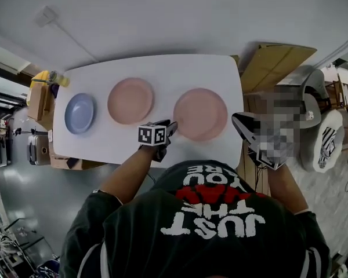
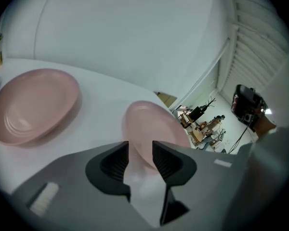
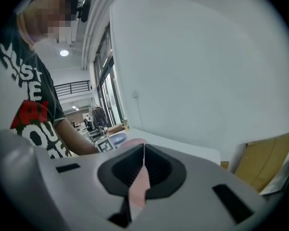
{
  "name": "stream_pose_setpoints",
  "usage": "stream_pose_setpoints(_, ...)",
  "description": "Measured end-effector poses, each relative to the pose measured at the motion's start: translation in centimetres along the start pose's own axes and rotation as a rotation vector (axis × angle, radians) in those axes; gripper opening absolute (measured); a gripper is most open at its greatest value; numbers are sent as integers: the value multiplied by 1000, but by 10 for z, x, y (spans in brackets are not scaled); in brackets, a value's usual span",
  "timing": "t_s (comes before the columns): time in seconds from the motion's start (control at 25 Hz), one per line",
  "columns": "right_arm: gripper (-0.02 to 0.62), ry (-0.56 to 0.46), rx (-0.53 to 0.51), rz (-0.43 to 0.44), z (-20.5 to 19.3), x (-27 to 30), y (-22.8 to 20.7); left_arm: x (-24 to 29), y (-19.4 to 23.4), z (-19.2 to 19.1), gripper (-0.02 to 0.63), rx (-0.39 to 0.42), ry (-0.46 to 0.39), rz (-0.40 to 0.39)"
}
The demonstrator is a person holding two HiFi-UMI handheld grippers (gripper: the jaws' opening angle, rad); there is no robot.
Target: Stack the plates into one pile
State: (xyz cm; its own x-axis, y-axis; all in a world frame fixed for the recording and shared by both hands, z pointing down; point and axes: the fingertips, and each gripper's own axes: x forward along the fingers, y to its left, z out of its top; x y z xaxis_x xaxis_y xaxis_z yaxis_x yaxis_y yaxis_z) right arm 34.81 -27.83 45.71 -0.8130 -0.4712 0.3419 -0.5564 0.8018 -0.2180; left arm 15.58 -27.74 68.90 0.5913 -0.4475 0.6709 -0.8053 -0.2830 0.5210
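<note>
Head view: cardboard box (image 1: 275, 62) beside table (image 1: 162, 68); blue plate (image 1: 80, 113) far left.

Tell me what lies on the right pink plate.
Nothing lies on the right pink plate; its top is bare. The left tool covers a bit of its near rim.

Bare table (image 1: 162, 68) was left open behind the plates. Narrow gaps were left between the blue plate (image 1: 80, 113), the middle pink plate (image 1: 130, 101) and the right pink plate (image 1: 200, 114), whose near rim was crowded by the left gripper (image 1: 170, 127).
</note>
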Motion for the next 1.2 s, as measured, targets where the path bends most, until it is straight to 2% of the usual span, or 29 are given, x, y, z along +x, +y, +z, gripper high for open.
stream_pose_setpoints(0.16,6,30,32,-10,-17,1,-1,29,16,-15,158,-94,87,22)
stream_pose_setpoints(0.28,6,51,53,-21,-28,-5,0,45,20,-19,153,-191,107,35)
stream_pose_setpoints(0.36,6,62,64,-32,-34,-9,0,49,22,-18,123,-242,105,51)
stream_pose_setpoints(0.44,6,73,70,-43,-38,-13,-1,52,23,-17,56,-318,98,47)
stream_pose_setpoints(0.52,6,85,71,-48,-40,-15,-2,53,21,-15,26,-425,77,22)
stream_pose_setpoints(0.6,6,95,68,-46,-39,-13,-2,52,17,-10,25,-472,59,-6)
stream_pose_setpoints(0.72,6,104,53,-25,-35,-2,1,37,19,3,25,-513,5,-30)
stream_pose_setpoints(0.84,6,109,31,11,-27,19,8,3,39,29,21,-551,-95,-26)
stream_pose_setpoints(1.04,6,108,4,72,-7,73,22,-75,110,57,23,-614,-241,66)
stream_pose_setpoints(1.2,6,114,-4,112,6,127,38,-134,182,54,23,-682,-316,166)
